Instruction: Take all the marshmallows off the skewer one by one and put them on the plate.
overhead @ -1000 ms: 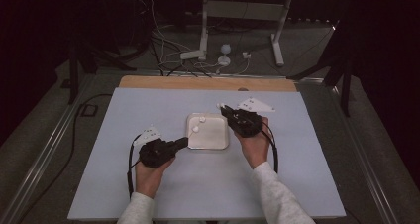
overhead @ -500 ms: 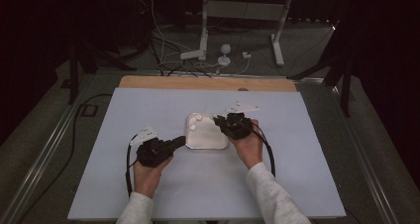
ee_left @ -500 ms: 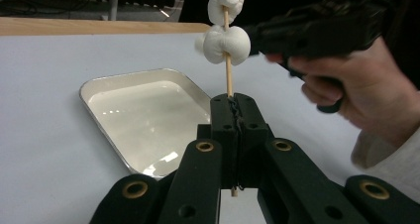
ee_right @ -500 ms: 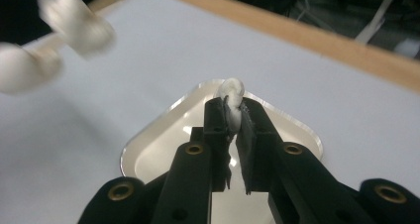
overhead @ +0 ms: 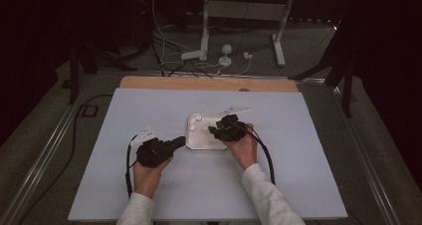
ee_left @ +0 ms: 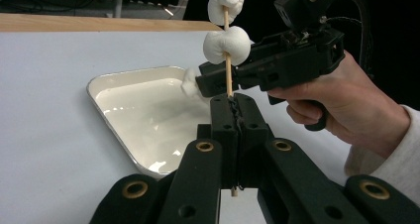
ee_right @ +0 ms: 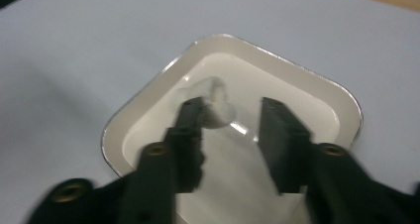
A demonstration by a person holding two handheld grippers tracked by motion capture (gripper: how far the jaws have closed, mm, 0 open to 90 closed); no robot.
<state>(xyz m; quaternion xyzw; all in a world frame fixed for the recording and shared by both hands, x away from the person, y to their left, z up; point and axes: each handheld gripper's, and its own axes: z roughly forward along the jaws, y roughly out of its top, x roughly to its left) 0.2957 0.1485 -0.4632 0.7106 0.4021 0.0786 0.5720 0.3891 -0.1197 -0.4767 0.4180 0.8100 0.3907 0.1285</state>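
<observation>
Nearby, right claw (ee_right: 233,117) over tray (ee_right: 317,83), beside marshmallow (ee_right: 214,102).

Blurred beside the shallow cream square tray (ee_right: 341,107): small white marshmallow (ee_right: 216,105), half hidden behind one black jaw; contact unclear.

Above that tray, thin wooden skewer's (ee_left: 228,68) upper end cut off.
</observation>
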